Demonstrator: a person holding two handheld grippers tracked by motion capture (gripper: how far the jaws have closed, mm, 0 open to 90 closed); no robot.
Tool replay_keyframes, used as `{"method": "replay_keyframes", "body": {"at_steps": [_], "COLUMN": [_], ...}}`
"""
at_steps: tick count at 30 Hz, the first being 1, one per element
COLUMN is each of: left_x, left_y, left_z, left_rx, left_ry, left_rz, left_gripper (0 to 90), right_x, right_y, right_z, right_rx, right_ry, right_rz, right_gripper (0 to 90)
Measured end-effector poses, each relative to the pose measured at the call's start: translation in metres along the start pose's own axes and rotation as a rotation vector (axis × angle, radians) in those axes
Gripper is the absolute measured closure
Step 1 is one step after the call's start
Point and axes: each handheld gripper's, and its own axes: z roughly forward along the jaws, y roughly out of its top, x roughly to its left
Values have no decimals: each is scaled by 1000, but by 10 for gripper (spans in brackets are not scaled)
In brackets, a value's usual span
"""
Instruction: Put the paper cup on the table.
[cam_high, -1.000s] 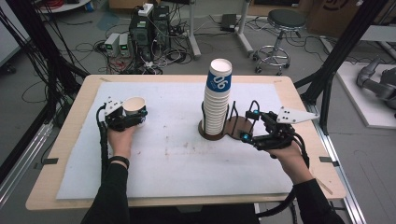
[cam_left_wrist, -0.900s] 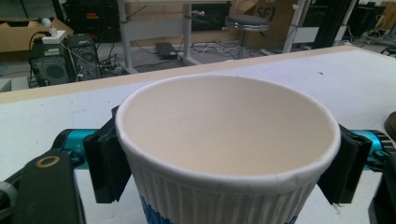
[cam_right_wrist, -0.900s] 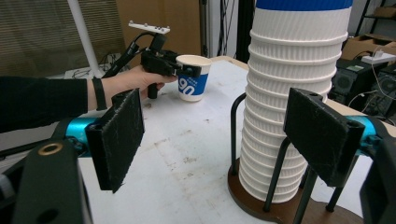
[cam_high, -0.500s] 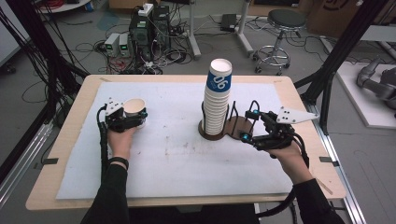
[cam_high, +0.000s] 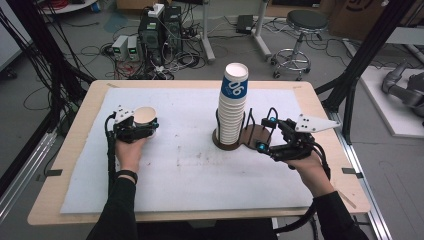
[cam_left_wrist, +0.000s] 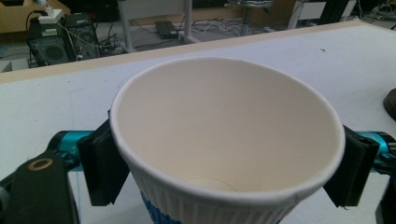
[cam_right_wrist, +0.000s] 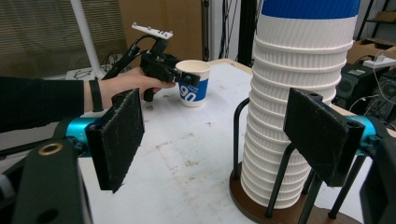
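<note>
The left gripper (cam_high: 141, 128) has a single paper cup (cam_high: 145, 120) between its fingers (cam_left_wrist: 103, 170). The cup stands upright on the surface (cam_high: 175, 170), mouth up. In the left gripper view one black pad sits at each side of the cup's wall just under the rim; the fingers have just been opening, and whether the pads still press on the wall I cannot tell. The cup is white with a blue band and white print low on its side, seen in the right gripper view beyond that gripper's own fingers.

The right gripper (cam_high: 265, 134) sits beside the stack (cam_high: 233, 107) of cups, with its fingers (cam_right_wrist: 116, 137) spread and nothing clamped between them. In the right gripper view the stack rises between the two pads and a little beyond them, closer to the right-hand pad, and neither pad touches it. The stack stands upright in a holder (cam_high: 252, 137), a dark round base with thin black wire loops rising around the lowest cups. The top cup of the stack is upside down, with a blue band.

The single cup stands well apart from the stack, across the white sheet covering the surface.
</note>
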Motion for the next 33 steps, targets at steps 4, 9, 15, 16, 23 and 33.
{"method": "replay_keyframes", "body": {"at_steps": [4, 9, 15, 16, 23, 33], "left_x": [-1, -3, -5, -5, -9, -10], "left_y": [1, 2, 3, 4, 6, 9], "left_z": [-1, -2, -4, -4, -7, -12], "left_rx": [11, 22, 36, 38, 63, 102], "left_ry": [1, 8, 8, 4, 23, 42], "left_rz": [-2, 7, 12, 10, 24, 47], "left_gripper": [163, 143, 131, 124, 112, 64], "right_x": [0, 0, 0, 0, 0, 1], "right_y": [0, 0, 1, 1, 1, 1], "right_z": [0, 0, 0, 0, 0, 1], "right_rx": [-2, -2, -2, -2, 0, 1], "right_ry": [-1, 2, 5, 5, 10, 16], "right_rz": [-6, -1, -5, -6, -6, -7], "right_gripper": [209, 209, 209, 209, 209, 209]}}
